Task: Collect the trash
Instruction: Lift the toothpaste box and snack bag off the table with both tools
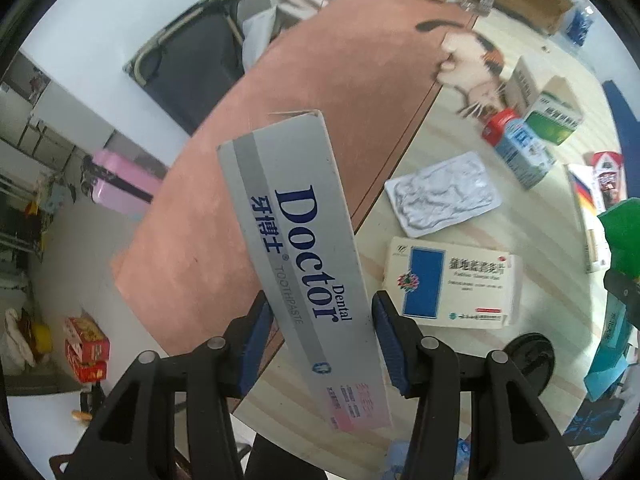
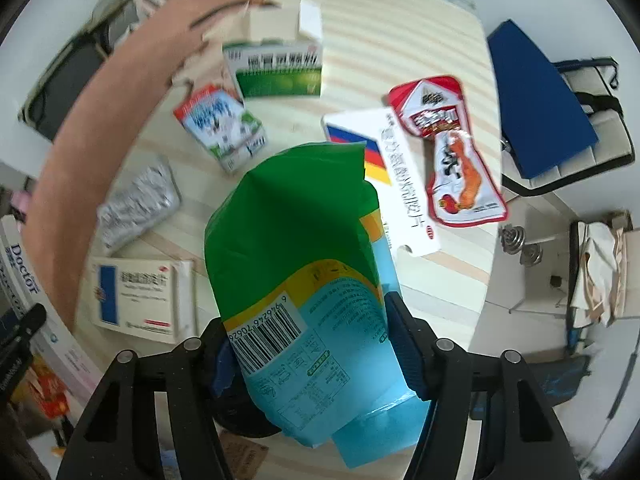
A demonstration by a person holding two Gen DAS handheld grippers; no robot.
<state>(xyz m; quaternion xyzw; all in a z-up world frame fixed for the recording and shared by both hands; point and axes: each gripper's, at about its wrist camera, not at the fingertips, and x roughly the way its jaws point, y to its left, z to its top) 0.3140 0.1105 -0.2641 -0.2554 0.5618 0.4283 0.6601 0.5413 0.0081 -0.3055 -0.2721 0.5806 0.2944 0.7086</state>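
The left claw (image 1: 322,344) clamps a long cardboard toothpaste box (image 1: 304,248), while the right claw (image 2: 308,354) clamps a glossy green-blue bag (image 2: 304,264).

Left gripper (image 1: 322,340): raised above the table, blue-padded fingers (image 1: 256,344) pressed against both long sides of a toothpaste box (image 1: 304,264), box angled up and away from the wrist.

Right gripper (image 2: 310,354): also raised, fingers (image 2: 408,344) clamped on a green-and-blue packet (image 2: 304,280); left pad mostly hidden behind it.

Both black finger frames fill the lower view.
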